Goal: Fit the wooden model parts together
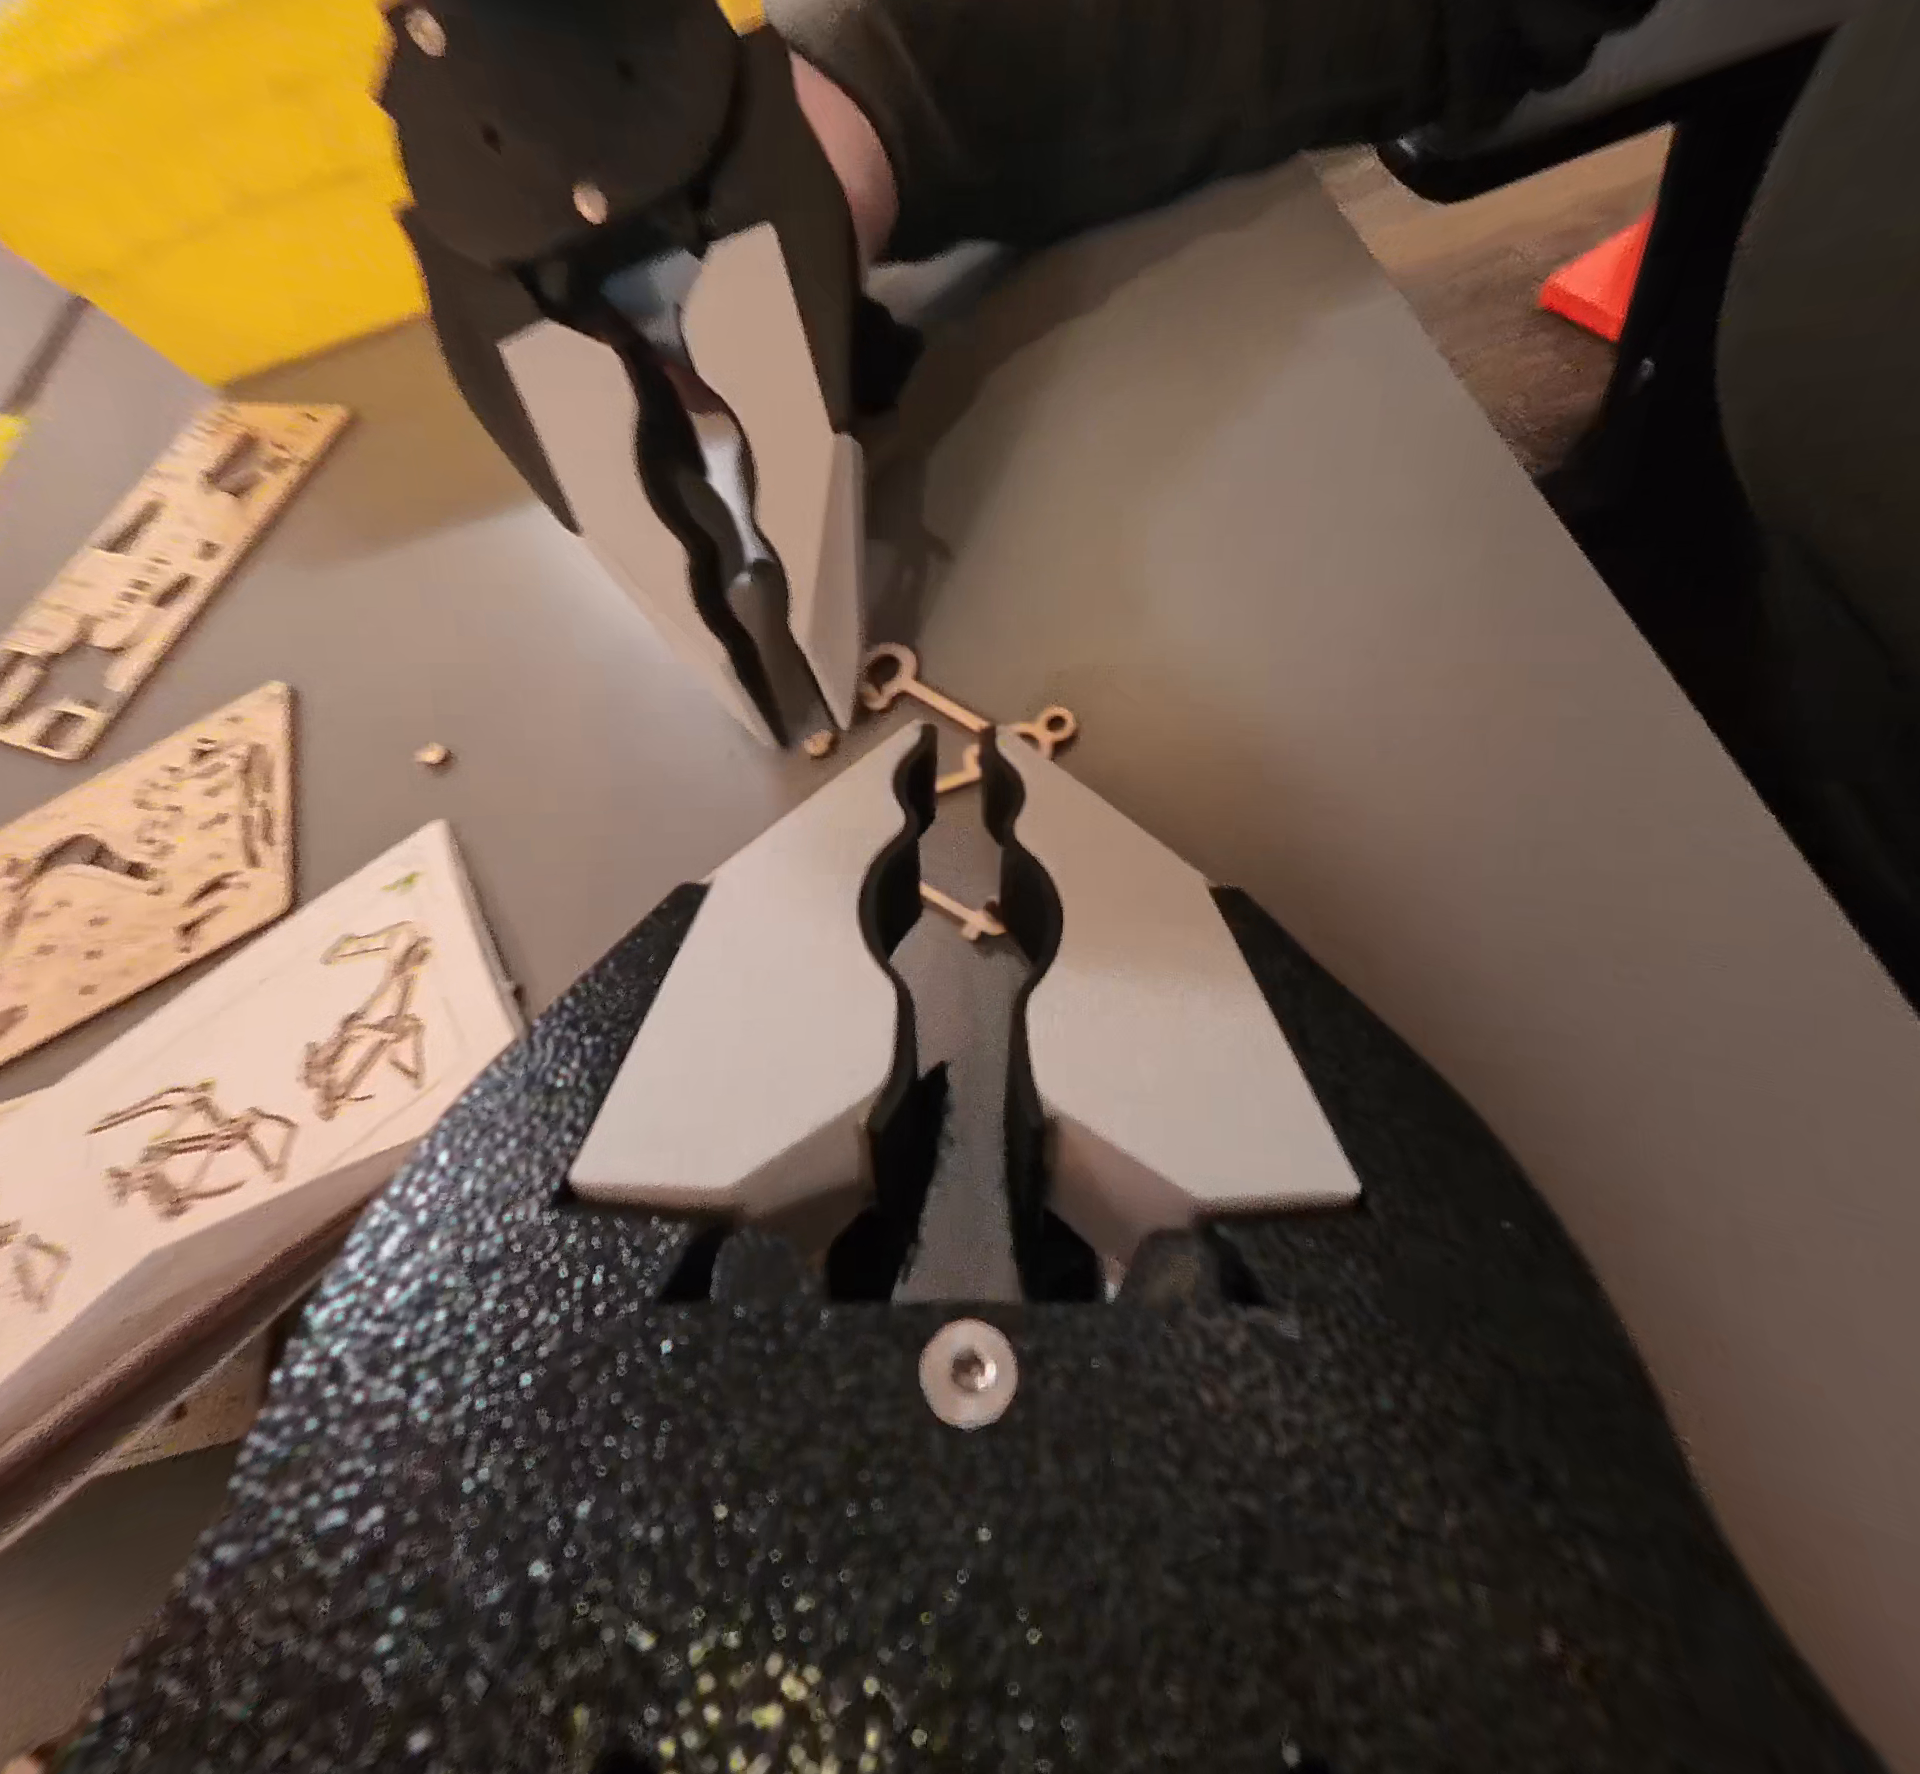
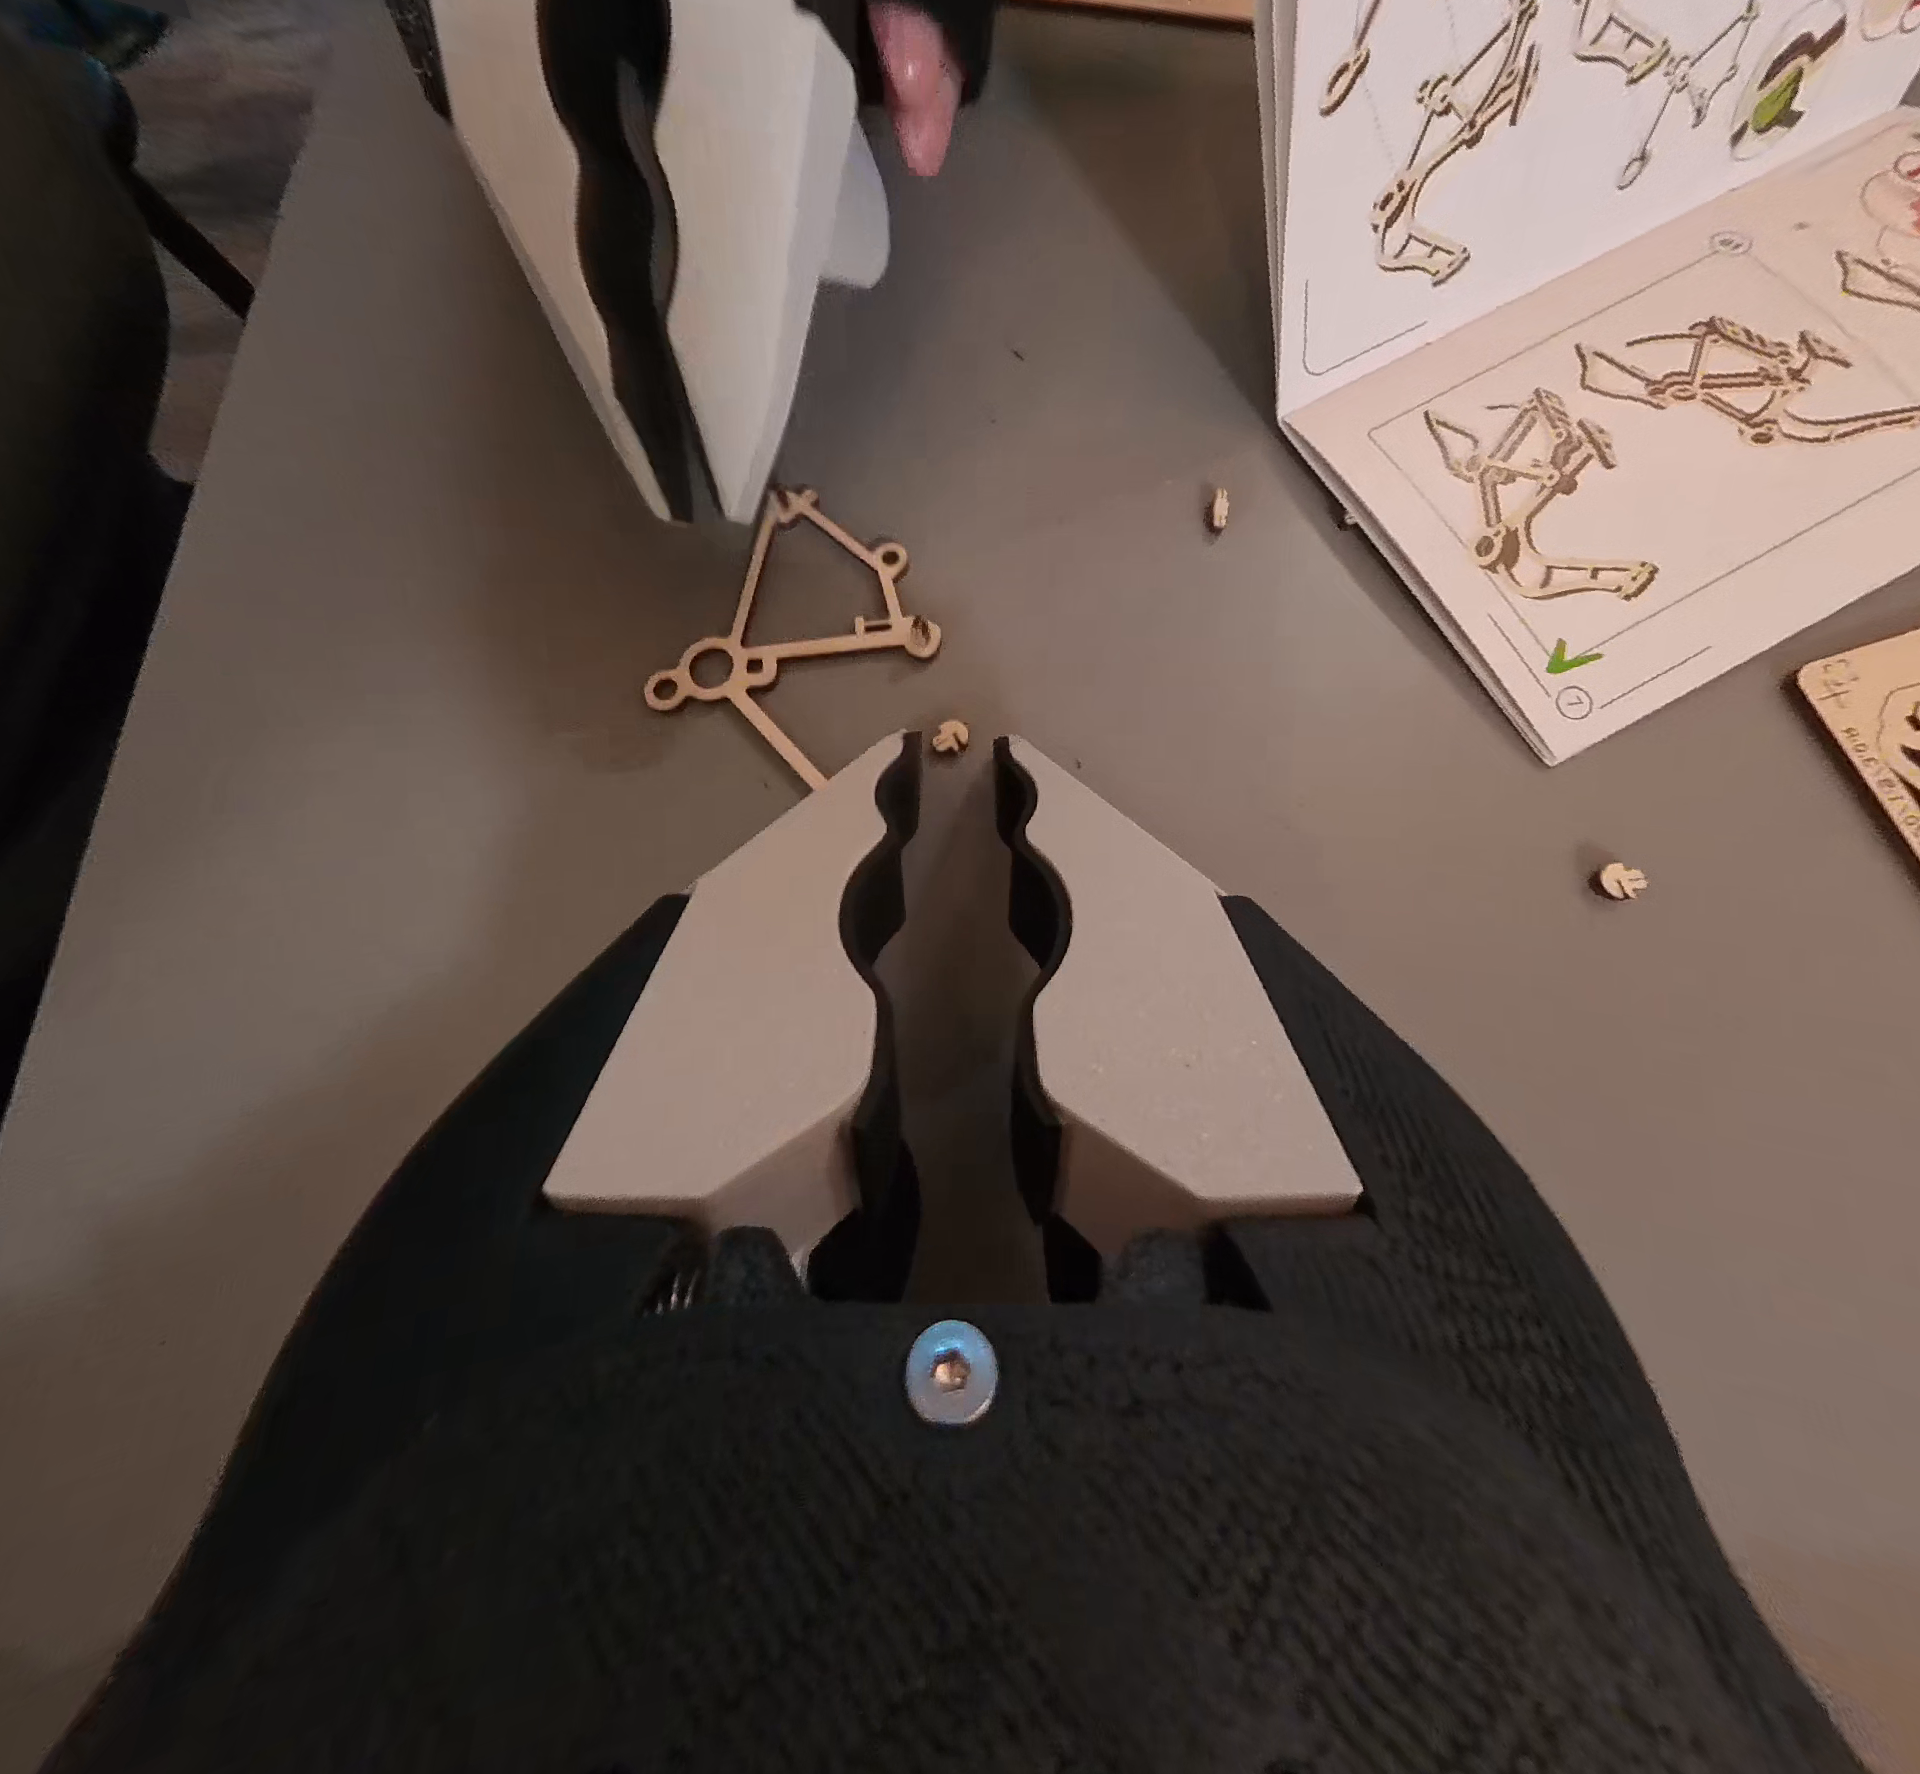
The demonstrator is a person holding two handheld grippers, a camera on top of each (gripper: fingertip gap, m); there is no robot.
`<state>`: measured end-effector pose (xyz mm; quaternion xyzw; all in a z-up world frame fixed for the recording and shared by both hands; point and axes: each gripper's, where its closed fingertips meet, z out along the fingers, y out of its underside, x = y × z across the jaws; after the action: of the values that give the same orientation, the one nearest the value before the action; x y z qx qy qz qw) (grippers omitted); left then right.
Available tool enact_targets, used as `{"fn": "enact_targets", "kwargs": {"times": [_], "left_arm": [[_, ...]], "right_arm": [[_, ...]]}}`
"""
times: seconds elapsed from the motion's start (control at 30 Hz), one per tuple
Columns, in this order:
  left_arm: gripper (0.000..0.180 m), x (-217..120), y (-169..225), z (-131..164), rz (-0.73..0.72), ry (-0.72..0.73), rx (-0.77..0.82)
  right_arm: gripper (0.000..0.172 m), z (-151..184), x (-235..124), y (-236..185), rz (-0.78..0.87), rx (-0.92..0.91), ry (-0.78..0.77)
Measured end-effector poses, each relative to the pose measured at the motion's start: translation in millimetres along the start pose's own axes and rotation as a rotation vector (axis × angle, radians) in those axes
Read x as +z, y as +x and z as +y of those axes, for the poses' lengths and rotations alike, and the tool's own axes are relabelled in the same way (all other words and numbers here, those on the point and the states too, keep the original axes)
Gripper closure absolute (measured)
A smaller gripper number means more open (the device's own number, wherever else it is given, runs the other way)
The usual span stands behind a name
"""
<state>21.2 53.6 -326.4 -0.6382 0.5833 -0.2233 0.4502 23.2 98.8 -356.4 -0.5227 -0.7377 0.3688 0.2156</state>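
A thin, pale wooden frame [image 2: 790,623], triangular with ring ends, lies flat on the grey table [image 2: 1143,789]; three small wooden pegs [image 2: 950,738] lie scattered near it, apart from one another.

The right gripper [image 2: 957,748] has its jaws apart with nothing between the pads. Just ahead of the tips a small round wooden peg [image 2: 950,738] lies on the grey table [image 2: 1195,768]. Ahead and to the left lies a flat triangular wooden frame piece [image 2: 790,628], and the left gripper [image 2: 691,503] stands at its far corner.

one frame [image 2: 790,623], three pegs [image 2: 950,738], two claws [image 2: 957,748].
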Motion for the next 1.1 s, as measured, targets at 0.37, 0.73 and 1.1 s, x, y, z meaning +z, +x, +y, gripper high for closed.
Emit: {"fn": "enact_targets", "kwargs": {"times": [0.37,0.73,1.1], "left_arm": [[0.177,-8,-23,1,-0.087,0.061,-0.053],[0.18,-8,-26,4,-0.069,0.068,-0.116],[0.18,-7,-25,6,-0.063,0.059,-0.116]], "right_arm": [[0.172,0,1,-3,-0.011,-0.008,-0.01],[0.162,-3,0,6,0.045,-0.006,0.009],[0.167,-1,3,5,0.042,-0.002,-0.004]]}}
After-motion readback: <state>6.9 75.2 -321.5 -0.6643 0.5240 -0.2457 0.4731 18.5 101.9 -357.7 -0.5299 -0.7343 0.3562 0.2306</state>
